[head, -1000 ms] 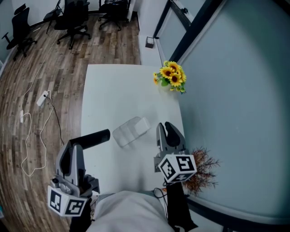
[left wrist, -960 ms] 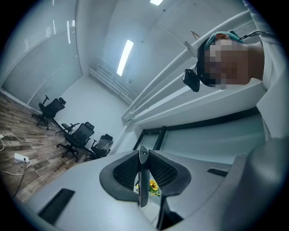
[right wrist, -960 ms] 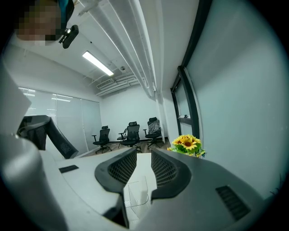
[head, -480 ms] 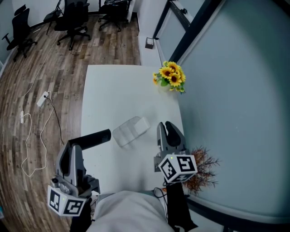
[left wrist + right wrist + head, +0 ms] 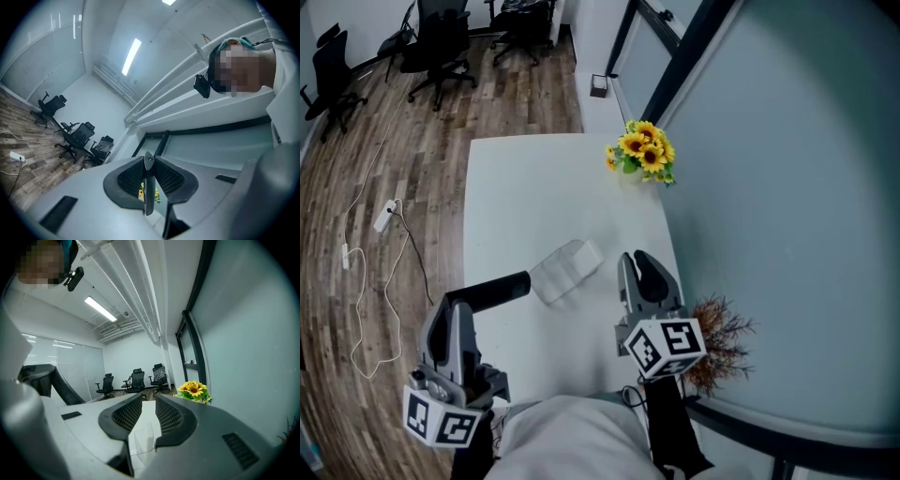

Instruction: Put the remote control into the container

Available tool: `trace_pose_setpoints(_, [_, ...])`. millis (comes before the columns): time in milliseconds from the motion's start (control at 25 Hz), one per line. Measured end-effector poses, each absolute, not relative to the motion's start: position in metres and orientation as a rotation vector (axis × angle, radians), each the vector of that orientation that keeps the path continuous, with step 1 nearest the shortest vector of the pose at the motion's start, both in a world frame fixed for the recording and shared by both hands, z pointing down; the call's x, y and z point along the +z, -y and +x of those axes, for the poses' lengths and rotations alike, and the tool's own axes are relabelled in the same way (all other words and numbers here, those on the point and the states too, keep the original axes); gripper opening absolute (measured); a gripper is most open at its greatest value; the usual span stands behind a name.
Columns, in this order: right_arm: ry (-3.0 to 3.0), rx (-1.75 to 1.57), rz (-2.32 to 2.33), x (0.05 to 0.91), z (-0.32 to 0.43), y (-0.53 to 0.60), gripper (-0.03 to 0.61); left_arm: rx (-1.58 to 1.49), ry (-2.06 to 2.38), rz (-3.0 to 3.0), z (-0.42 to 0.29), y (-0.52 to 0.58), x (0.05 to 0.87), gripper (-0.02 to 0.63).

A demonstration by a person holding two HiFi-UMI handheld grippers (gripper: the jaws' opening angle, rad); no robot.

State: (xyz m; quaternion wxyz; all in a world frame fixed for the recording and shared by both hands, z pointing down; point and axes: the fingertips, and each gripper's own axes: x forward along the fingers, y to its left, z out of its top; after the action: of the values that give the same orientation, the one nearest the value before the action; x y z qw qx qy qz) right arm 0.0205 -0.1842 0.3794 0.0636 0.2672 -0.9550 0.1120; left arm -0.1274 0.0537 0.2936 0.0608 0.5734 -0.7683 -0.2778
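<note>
On the white table (image 5: 525, 197), near its middle, I see the clear container (image 5: 565, 272). My left gripper (image 5: 455, 309) has its jaws clamped on the black remote (image 5: 497, 288), which sits over the table's left edge with its long axis pointing right toward the container. My right gripper (image 5: 639, 270) has its jaws slightly apart and empty.

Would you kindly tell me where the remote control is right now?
The remote control is at the head view's lower left, clamped in the left gripper, pointing toward the clear container.
</note>
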Motion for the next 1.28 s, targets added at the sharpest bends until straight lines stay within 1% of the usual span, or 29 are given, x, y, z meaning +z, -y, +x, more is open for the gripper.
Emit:
trace_pose_setpoints(200, [2.881,0.337,0.775,0.38,0.019,0.177,0.09,-0.784,2.297,1.774,-0.124,-0.036,0.305,0.072])
trace_pose_setpoints(400, [2.899,0.298,0.758,0.382,0.017,0.175,0.044,-0.685,2.255,1.826,-0.122,-0.009,0.331,0.072])
trace_pose_setpoints(680, [2.876,0.27,0.789,0.382,0.02,0.175,0.006,-0.554,2.2,1.91,-0.116,0.023,0.364,0.072])
trace_pose_setpoints(1280, [2.882,0.216,0.758,0.379,0.013,0.168,0.005,-0.452,2.155,1.906,-0.117,0.055,0.4,0.072])
